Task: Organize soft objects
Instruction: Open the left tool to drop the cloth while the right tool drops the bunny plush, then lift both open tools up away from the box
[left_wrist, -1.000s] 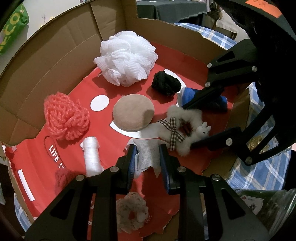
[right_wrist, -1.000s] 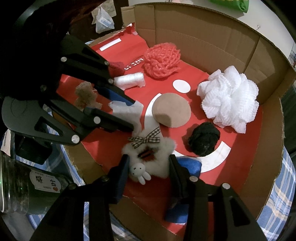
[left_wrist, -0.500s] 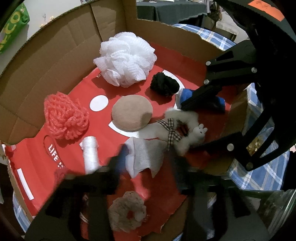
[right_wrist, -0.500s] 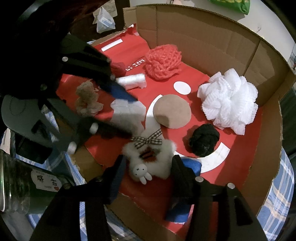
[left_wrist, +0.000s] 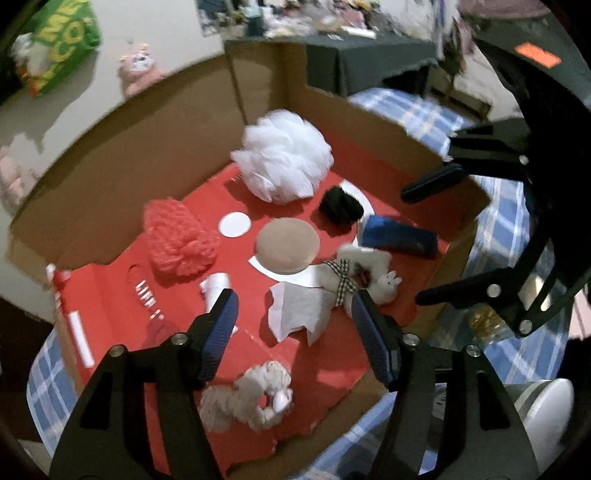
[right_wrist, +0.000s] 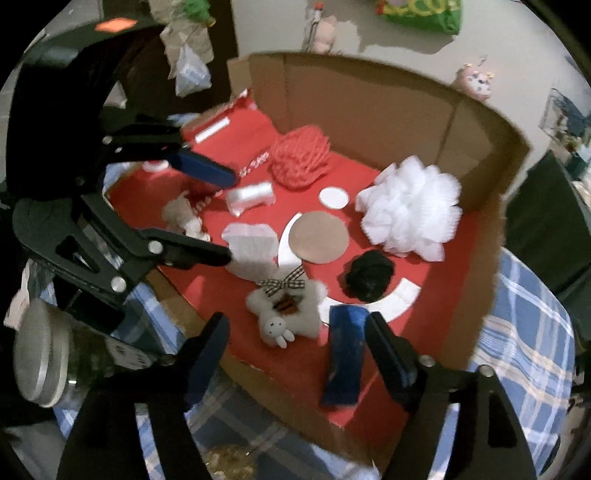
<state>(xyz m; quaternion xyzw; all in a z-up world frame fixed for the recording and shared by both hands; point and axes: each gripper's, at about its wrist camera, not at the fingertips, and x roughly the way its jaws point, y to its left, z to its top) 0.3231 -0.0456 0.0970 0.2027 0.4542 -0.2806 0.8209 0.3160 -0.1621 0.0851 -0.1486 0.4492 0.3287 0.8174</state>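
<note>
The white gauze patch (left_wrist: 301, 310) lies flat on the red floor of the cardboard box (left_wrist: 177, 140), beside the fluffy bunny charm (right_wrist: 286, 312). Both look light and limp; I'd pinch a raised edge. My left gripper (left_wrist: 295, 314) and right gripper (right_wrist: 295, 332) have just been opening, jaws spread, nothing between them.

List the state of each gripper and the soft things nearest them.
left gripper: open, empty, jaws just opened
right gripper: open, empty, jaws just opened
white cloth: released, lying crumpled
plush bunny: released, lying flat
cardboard box: open
</note>
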